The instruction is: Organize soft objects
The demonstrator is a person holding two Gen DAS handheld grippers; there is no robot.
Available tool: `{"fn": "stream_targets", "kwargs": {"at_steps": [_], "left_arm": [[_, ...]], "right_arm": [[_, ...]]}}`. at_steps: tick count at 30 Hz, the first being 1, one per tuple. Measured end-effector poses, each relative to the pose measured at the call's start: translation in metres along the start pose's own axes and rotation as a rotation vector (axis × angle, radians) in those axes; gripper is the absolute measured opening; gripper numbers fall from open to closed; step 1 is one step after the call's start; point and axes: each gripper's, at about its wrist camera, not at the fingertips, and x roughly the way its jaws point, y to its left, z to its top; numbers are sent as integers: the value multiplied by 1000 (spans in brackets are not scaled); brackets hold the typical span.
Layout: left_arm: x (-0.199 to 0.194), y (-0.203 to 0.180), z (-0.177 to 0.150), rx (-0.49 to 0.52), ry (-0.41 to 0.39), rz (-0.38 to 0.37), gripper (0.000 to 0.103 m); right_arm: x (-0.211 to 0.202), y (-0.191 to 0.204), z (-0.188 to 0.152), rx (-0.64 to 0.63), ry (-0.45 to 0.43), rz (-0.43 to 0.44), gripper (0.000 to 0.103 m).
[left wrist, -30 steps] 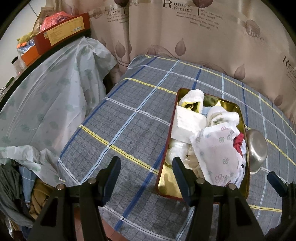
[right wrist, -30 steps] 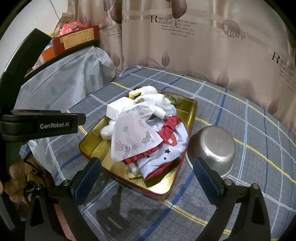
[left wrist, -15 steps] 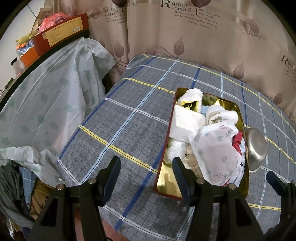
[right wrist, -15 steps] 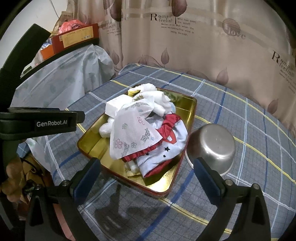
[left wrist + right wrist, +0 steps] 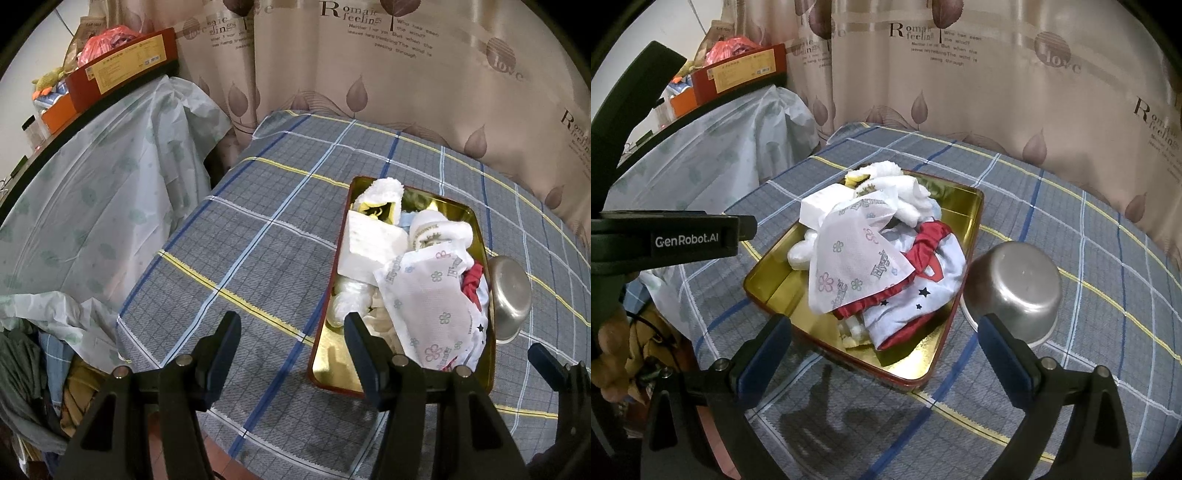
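A gold tray with a red rim lies on the plaid tablecloth and holds a heap of soft things. On top is a white flower-printed wrap. Around it lie a white block, a rolled white towel and a red-trimmed starred cloth. My left gripper hangs open over the cloth beside the tray's near left corner, holding nothing. My right gripper stands wide open above the tray's near end, clear of it.
An upturned steel bowl sits right beside the tray. A curtain hangs behind the table. To the left, plastic sheeting covers furniture with boxes on top. Clothes are piled below the table's left edge.
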Motion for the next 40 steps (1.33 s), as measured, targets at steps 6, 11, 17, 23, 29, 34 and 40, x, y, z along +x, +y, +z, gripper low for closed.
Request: {"fn": "stream_targets", "kwargs": {"at_steps": [6,11,17,23,29,34,40], "left_arm": [[-1,0,0,7,0,3,59],[-1,-3,0,10,1,0,59],[-1,-4,0,11,1,1,59],[-1,-4,0,11,0,-3,59],[-2,-4,0,12,0,-6,59],[-5,-6,0,21,-9,6,59],[-4,-5,-1,28,-12,12,59]], "right_arm": [[1,-1,-1,3,1,-5,100],[2,-2,-1,3,7,-9,100],[3,-1,0,5,13,-1,100],[4,1,1,-1,17,-4,100],[5,2,1,-5,18,-9,100],[6,2,1,-4,18,-9,100],[5,2,1,-4,15,-9,100]]}}
